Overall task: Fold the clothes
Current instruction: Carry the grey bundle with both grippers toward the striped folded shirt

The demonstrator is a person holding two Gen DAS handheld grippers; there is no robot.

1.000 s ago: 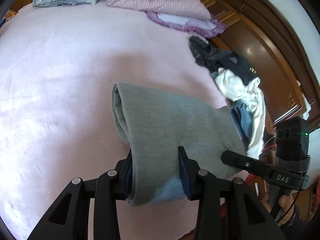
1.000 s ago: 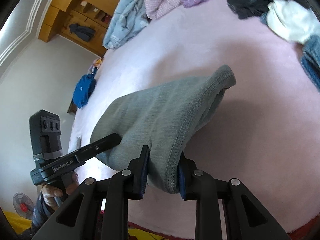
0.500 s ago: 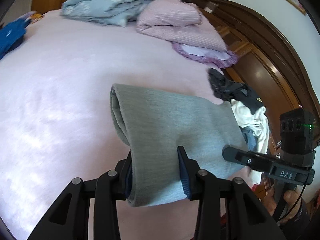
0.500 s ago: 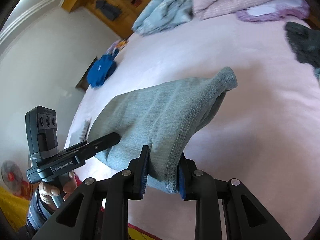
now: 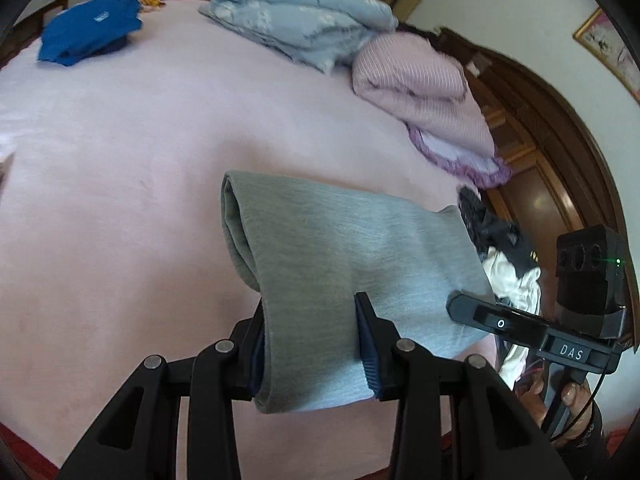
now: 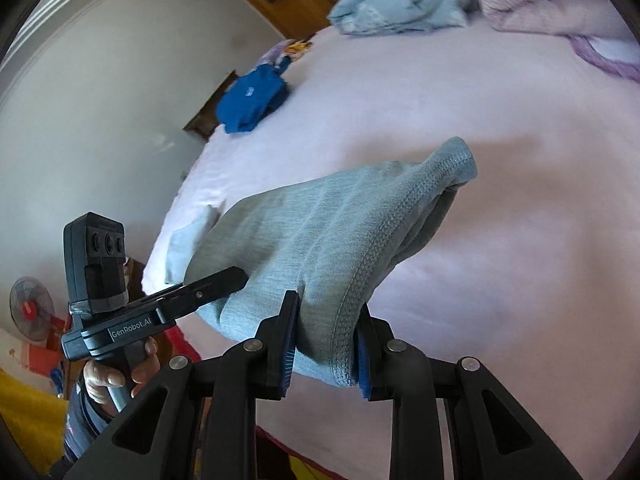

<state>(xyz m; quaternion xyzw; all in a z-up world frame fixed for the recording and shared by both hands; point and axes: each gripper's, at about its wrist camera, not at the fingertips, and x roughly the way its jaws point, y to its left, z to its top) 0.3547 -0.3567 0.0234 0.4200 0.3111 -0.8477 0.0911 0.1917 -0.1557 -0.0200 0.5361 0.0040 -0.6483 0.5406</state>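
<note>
Currently the folded grey sweatshirt [image 5: 340, 256] hangs in the air above the pink bed [image 5: 120, 152], carried between both tools. The left tool [image 5: 310, 344] is clamped on one end of the bundle; the right tool [image 6: 326, 340] is clamped on the other end, at a stitched hem. Neither end touches the bedcover.

Procedure for the carry, as judged from this position:
- Keep both tools level with each other so the stacked layers do not slide apart.
- Hold the span lightly taut; slack would probably let the middle sag and open the fold.
- Lower the whole bundle flat onto a bare part of the bed before releasing either tool.
- Release both ends together, or the free end may unroll.

Orientation: the long axis of the garment runs from one tool to the other, roughly level. In the left wrist view the rolled fold edge faces away from the person toward the far bedding, a light blue quilt [image 5: 304, 28] and a pink striped quilt [image 5: 420, 84]. A folded blue garment [image 5: 88, 36] lies well apart at the far corner, and an unsorted clothes pile [image 5: 504, 256] sits near the headboard side.
</note>
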